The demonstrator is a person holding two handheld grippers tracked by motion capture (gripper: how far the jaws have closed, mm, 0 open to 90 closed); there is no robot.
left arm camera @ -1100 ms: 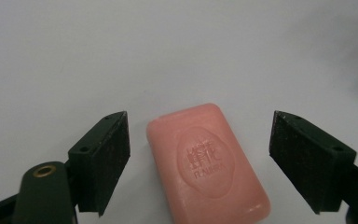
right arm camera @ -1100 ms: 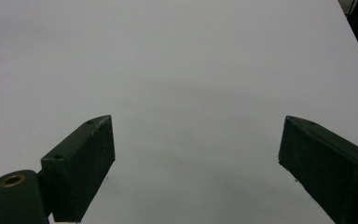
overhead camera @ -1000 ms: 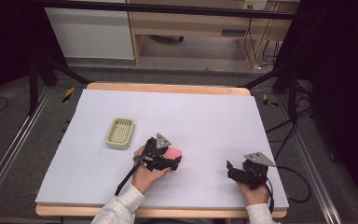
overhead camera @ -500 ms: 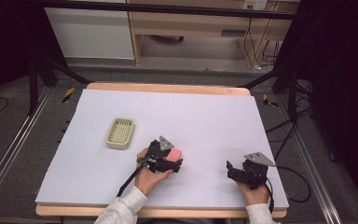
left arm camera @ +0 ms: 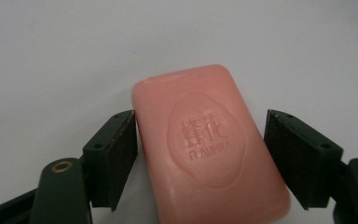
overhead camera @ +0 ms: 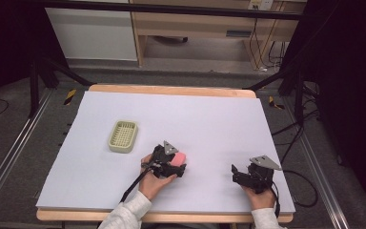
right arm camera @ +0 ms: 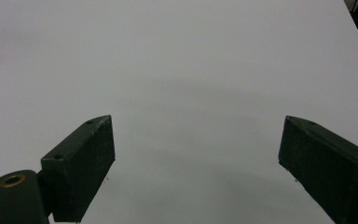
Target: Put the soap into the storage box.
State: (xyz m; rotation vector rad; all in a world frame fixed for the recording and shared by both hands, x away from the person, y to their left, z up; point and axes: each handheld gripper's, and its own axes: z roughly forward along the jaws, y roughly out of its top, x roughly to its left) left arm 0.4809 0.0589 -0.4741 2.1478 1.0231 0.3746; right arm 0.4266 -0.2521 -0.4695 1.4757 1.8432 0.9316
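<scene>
Wooden table (overhead camera: pixel 171 89) w/ white sheet (overhead camera: pixel 209 119) on top. Grey floor (overhead camera: pixel 24 129), metal rails (overhead camera: pixel 9 157) both sides. White cabinet (overhead camera: pixel 90 33) & wood shelf unit (overhead camera: pixel 195 28) behind; cables (overhead camera: pixel 300 143) at right.

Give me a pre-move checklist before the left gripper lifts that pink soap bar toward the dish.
1. Soap bar between the left gripper jaws: ok; they have just been closing around it.
2. Both pads pressing the bar: not ok; one touches its side, the other stands apart.
3. Bar flat on the white table cover: ok.
4. Soap dish empty: ok, as far as the high view shows.
5. Path from bar to dish free: ok.
6. Right gripper out of the way: ok; open over bare cover.
</scene>
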